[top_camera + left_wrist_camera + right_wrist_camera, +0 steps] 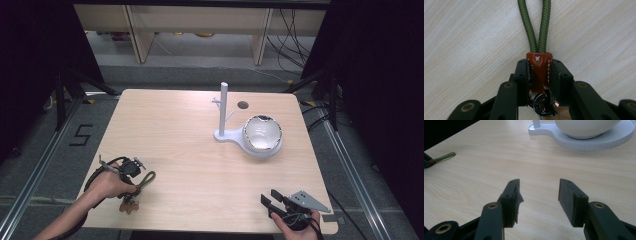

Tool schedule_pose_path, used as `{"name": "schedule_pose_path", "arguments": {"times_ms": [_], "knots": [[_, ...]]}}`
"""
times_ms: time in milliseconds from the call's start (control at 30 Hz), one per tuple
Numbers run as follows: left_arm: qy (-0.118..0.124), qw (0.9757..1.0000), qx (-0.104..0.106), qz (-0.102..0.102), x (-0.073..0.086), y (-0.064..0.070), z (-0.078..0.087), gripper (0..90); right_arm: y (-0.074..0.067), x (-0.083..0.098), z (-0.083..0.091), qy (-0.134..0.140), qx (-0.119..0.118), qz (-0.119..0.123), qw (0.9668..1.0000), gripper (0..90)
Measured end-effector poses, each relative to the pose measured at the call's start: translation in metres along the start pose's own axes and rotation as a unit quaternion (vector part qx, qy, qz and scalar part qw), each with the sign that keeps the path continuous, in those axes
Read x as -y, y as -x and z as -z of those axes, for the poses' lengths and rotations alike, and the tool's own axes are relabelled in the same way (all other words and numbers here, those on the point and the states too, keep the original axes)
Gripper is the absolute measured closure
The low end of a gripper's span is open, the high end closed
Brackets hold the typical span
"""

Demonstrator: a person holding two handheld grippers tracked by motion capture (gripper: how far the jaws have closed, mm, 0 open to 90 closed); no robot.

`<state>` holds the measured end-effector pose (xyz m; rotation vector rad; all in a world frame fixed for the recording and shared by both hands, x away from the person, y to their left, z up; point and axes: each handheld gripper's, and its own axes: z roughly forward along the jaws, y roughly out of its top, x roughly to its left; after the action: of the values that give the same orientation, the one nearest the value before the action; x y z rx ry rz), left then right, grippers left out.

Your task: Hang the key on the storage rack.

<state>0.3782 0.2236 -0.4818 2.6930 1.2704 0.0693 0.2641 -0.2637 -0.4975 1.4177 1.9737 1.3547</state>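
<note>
At the lower left of the high view, the left gripper [134, 169] is closed on the brown leather tab [539, 71] of a keychain, which lies on the table [170, 130]. Its green cord [537, 25] runs up the left gripper view, and a metal ring [544, 103] hangs below the tab. At the lower right, the right gripper [539, 195] is open over bare wood. A white bowl [262, 134] sits on a white stand [223, 112] right of centre, well apart from both grippers.
</note>
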Motion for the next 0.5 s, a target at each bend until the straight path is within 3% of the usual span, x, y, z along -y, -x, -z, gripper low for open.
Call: {"name": "schedule_pose_path", "arguments": {"times_ms": [33, 67, 133, 367, 400, 433, 500], "knots": [[0.0, 1.0, 0.0, 0.0, 0.0, 0.0, 0.0, 69.7, -0.003, 0.0, 0.001, -0.006, -0.004, -0.025, 0.9997, 52.6], [0.001, 0.9999, -0.004, -0.016, 0.0, -0.002, 0.001, 69.7, -0.003, 0.0, 0.001, -0.006, -0.004, -0.025, 0.9997, 52.6], [0.017, 0.9998, -0.006, -0.012, 0.004, -0.002, 0.001, 70.3, 0.001, 0.0, -0.001, 0.005, -0.003, 0.001, 1.0, 52.5], [0.051, 0.9987, -0.006, -0.007, 0.012, -0.003, 0.003, 70.5, 0.002, 0.0, -0.001, 0.004, 0.001, 0.002, 1.0, 52.4], [0.071, 0.9974, -0.01, -0.004, 0.015, -0.002, 0.004, 70.5, 0.001, 0.0, 0.0, 0.001, 0.005, 0.004, 1.0, 52.3], [0.071, 0.9974, -0.01, -0.004, 0.015, -0.002, 0.004, 70.5, 0.001, 0.0, 0.0, 0.001, 0.005, 0.004, 1.0, 52.3], [0.093, 0.9956, -0.012, -0.009, 0.02, -0.001, 0.008, 70.6, 0.002, 0.001, -0.001, 0.006, 0.002, 0.002, 1.0, 52.2]]}}
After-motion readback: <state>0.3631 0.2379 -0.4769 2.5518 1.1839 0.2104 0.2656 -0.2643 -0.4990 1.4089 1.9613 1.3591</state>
